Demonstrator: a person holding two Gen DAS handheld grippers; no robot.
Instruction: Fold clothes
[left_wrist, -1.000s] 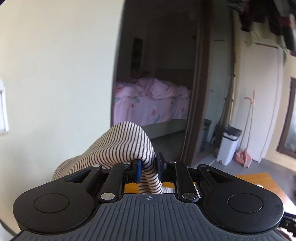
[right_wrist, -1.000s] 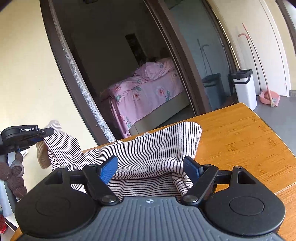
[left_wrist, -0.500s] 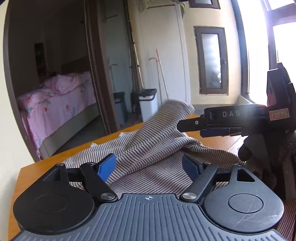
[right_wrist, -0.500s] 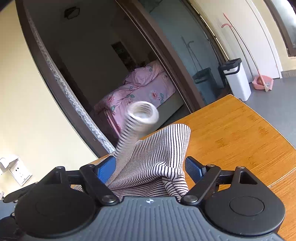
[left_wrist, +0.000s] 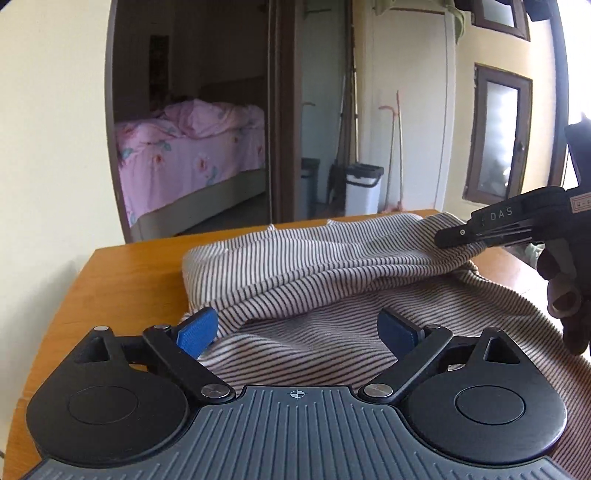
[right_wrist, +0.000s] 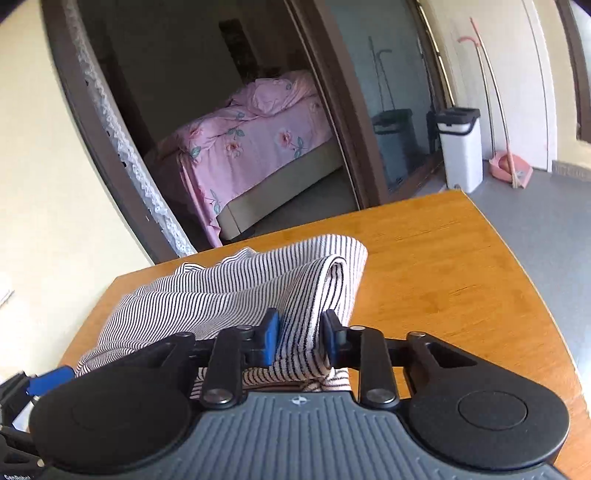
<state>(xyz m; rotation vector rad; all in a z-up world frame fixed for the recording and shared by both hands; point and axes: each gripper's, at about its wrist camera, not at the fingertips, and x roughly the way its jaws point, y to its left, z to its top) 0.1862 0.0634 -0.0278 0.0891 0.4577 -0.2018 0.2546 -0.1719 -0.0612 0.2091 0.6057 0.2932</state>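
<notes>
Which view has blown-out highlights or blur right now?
Left wrist view: window light clips at the right edge beside the right hand-held gripper; striped garment is sharp. Right wrist view: evenly lit, no clipping; slight softness at the fisheye edges, wooden table crisp.

The black-and-white striped knit garment (left_wrist: 314, 280) lies bunched on the orange wooden table (left_wrist: 122, 280), spreading toward its right side. The left gripper (left_wrist: 295, 330) sits over the near folds, jaws wide apart. The right gripper (right_wrist: 300, 338) pinches a fold at the garment's right end. Behind the table, through the doorway, stands the pink floral bed (right_wrist: 251, 136); right of it, the white lidded bin (right_wrist: 460, 147).
</notes>
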